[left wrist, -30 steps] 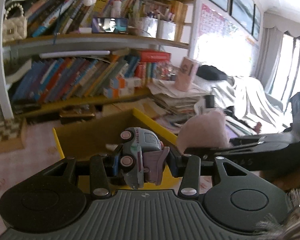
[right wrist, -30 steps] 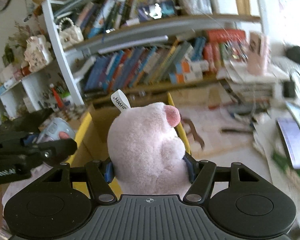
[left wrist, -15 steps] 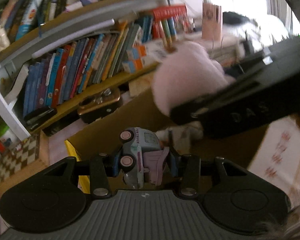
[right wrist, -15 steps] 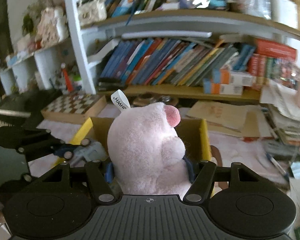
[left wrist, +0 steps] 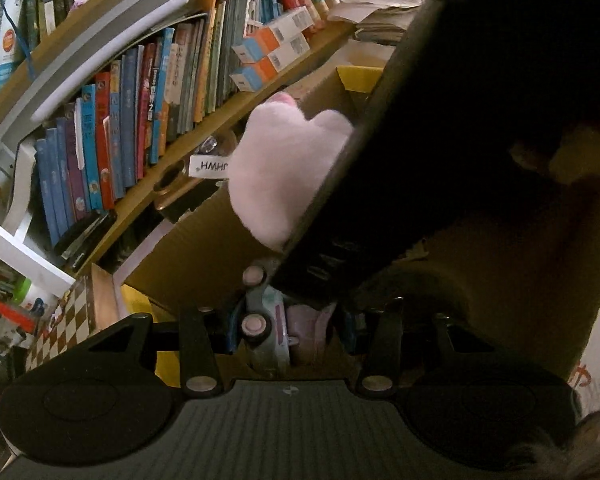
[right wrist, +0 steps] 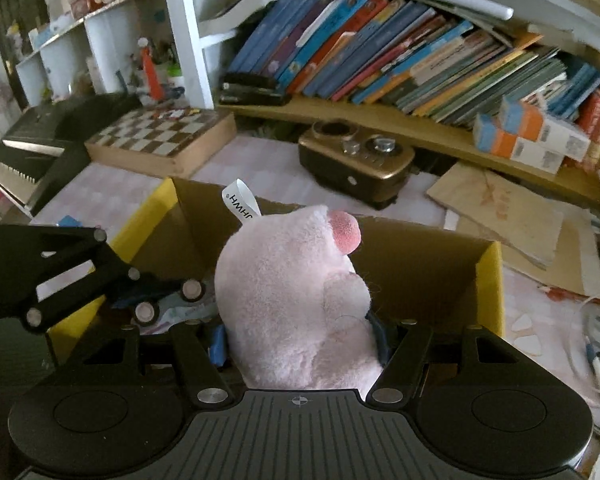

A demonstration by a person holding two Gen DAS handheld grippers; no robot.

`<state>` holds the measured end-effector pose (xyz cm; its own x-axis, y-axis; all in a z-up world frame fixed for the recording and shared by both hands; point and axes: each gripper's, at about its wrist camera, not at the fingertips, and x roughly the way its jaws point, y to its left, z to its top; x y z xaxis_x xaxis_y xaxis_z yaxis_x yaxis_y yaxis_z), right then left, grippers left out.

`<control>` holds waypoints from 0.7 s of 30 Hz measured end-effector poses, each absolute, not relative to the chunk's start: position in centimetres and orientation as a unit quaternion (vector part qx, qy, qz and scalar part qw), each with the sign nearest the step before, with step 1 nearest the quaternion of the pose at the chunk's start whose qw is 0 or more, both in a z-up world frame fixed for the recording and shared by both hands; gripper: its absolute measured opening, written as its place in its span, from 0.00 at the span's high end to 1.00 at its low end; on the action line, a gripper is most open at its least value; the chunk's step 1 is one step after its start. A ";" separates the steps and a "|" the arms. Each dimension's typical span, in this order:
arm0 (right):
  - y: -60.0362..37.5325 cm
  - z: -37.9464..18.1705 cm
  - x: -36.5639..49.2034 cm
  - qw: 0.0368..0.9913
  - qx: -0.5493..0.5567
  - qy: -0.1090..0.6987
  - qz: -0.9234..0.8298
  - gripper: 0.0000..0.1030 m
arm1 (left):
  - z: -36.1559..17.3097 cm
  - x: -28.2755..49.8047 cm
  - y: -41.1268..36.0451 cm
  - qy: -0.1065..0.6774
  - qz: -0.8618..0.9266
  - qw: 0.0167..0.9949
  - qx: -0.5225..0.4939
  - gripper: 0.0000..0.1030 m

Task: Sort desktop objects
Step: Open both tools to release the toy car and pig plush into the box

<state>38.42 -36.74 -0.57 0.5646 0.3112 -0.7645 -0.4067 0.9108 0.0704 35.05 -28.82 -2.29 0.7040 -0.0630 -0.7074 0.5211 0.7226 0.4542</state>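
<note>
Both grippers are now lower over the cardboard box (right wrist: 428, 276). The left gripper (left wrist: 288, 332) has just been opening around the toy car (left wrist: 266, 320); the right gripper (right wrist: 300, 344) clamps the pink plush toy (right wrist: 296, 300), and its body blocks much of the left view.

My right tongs (right wrist: 300, 344) carry the plush toy (right wrist: 296, 300) over the box (right wrist: 488, 280); my left tongs (right wrist: 156, 300), at nine o'clock, reach inside with the toy car (left wrist: 266, 328); the chessboard (right wrist: 160, 140) lies at eleven.
</note>
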 end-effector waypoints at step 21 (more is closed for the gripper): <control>-35.1 -1.9 40.5 0.873 -0.057 0.431 0.221 0.21 | 3.0 30.4 -25.2 0.262 -0.154 0.916 0.262 0.15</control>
<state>40.54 -35.15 -1.87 0.5312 0.3372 -0.7772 -0.4359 0.8954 0.0905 30.43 -25.20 2.95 0.8151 -0.1457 -0.5606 0.4197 0.8156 0.3983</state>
